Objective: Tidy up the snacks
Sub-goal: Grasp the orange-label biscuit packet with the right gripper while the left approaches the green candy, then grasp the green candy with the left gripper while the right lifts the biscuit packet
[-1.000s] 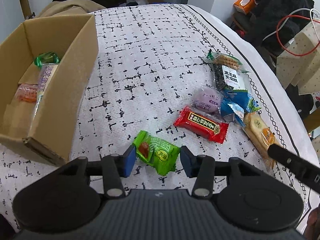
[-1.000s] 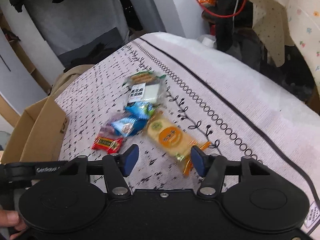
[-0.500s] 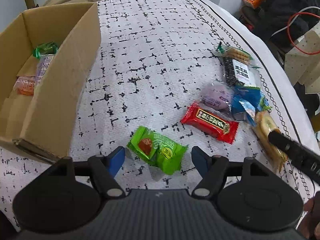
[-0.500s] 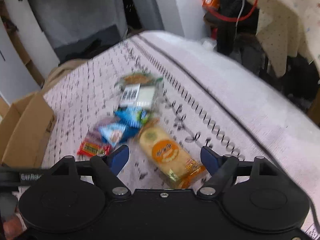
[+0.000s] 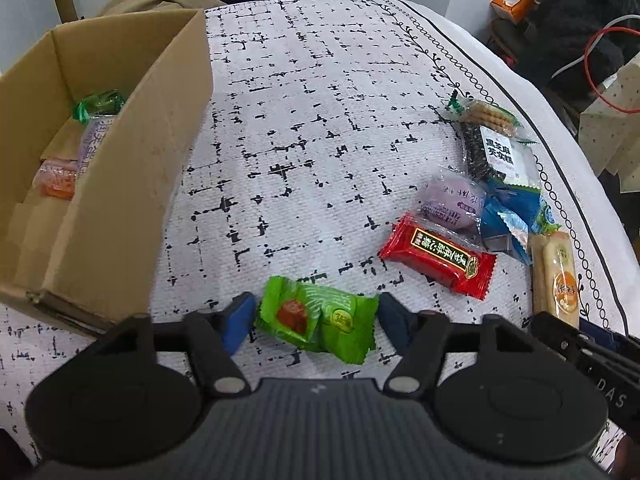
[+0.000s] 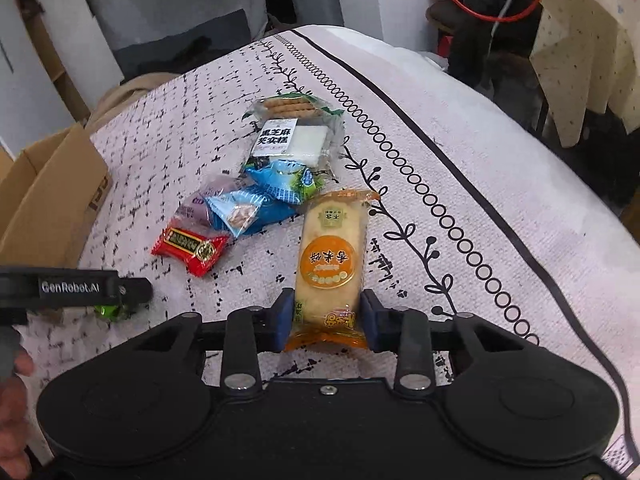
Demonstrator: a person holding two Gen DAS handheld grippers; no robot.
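Note:
A green snack packet [image 5: 320, 320] lies flat on the patterned tablecloth [image 5: 320, 120], and my left gripper [image 5: 316, 320] straddles it, open, with the blue pads right at its two ends. My right gripper [image 6: 327, 316] is shut on the near end of an orange-and-cream rice cracker packet [image 6: 330, 256], which points away along the cloth. The same cracker packet [image 5: 558, 276] shows at the right of the left wrist view. Left of the snacks stands an open cardboard box [image 5: 132, 160] holding a green candy [image 5: 98, 104] and an orange packet [image 5: 56, 178].
A loose cluster lies between the grippers: a red bar [image 5: 438, 258], a purple packet [image 5: 454, 198], blue packets [image 5: 512, 216], a black sesame cake [image 5: 498, 152] and biscuits [image 5: 486, 112]. The table edge curves close on the right; dark clothing and a red cable [image 5: 596, 80] lie beyond.
The right gripper moved onto the rice cracker packet and its fingers shut on it. The left gripper's fingers widened, dropped beside the green packet, then narrowed to its ends.

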